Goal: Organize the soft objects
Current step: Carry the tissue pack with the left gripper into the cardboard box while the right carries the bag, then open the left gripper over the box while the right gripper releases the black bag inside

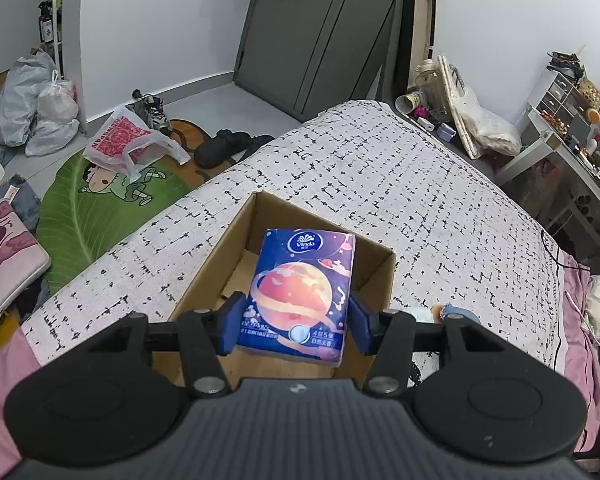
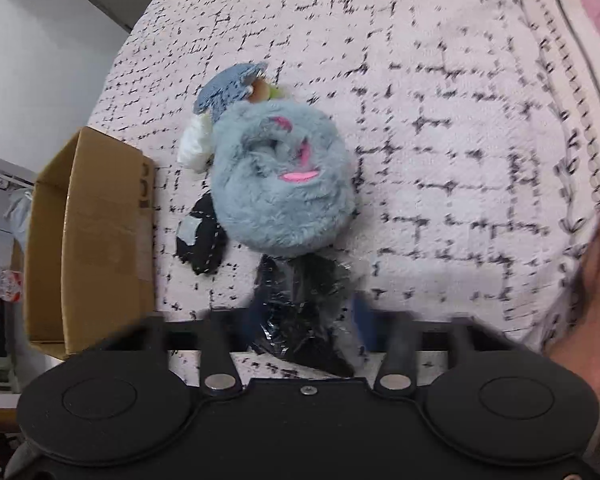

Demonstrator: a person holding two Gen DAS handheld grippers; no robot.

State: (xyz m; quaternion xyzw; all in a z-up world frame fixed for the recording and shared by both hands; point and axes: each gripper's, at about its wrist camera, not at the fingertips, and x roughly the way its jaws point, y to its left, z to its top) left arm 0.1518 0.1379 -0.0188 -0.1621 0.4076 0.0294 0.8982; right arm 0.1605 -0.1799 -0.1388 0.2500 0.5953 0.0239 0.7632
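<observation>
Box point(image 2: 88, 240) on bed point(image 2: 440, 140); plush toy point(image 2: 280, 184) right of box.

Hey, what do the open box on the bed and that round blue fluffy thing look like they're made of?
The box: plain brown corrugated cardboard, matte, with folded flaps and tape on its side. The round blue thing: probably synthetic plush, judging by its long fuzzy pile and pink stitched patches.

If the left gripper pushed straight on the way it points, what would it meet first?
Probably the floor of the open brown cardboard box: the left gripper holds a blue planet-printed tissue pack angled into it; depth is unclear.
</observation>
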